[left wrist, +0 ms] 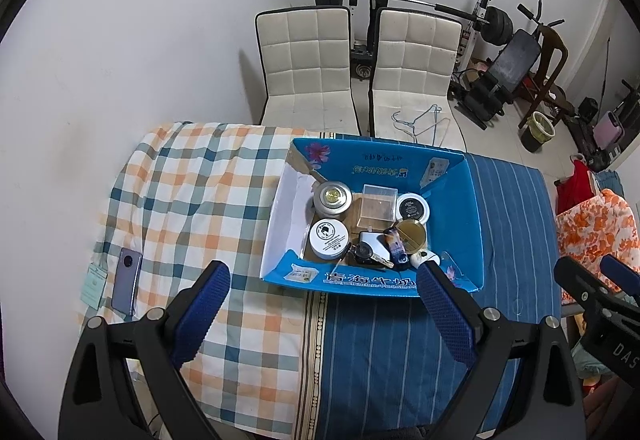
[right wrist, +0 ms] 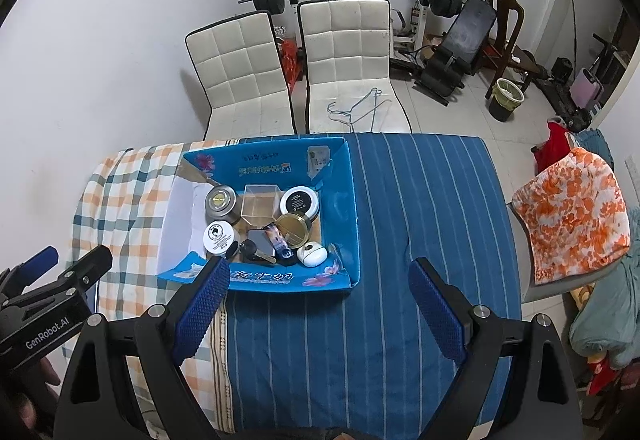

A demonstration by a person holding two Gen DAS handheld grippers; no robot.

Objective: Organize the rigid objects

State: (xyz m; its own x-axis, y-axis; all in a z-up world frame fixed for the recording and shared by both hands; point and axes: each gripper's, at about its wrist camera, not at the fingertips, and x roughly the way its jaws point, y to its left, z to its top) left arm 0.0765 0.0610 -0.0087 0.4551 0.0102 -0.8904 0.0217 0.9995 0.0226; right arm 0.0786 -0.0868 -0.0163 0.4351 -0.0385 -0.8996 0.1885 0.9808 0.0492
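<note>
1 box w/ 4 round tins, 2 chairs.

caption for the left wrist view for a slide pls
Open left gripper hovers before a blue cardboard box of tins, jars and keys on a cloth-covered table; a phone lies to its left.

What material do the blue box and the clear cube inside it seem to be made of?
Blue box: likely printed cardboard, slightly glossy; brown raw board shows at a torn corner. Clear cube: transparent hard plastic or acrylic, perhaps glass; the floor shows through its walls.
</note>
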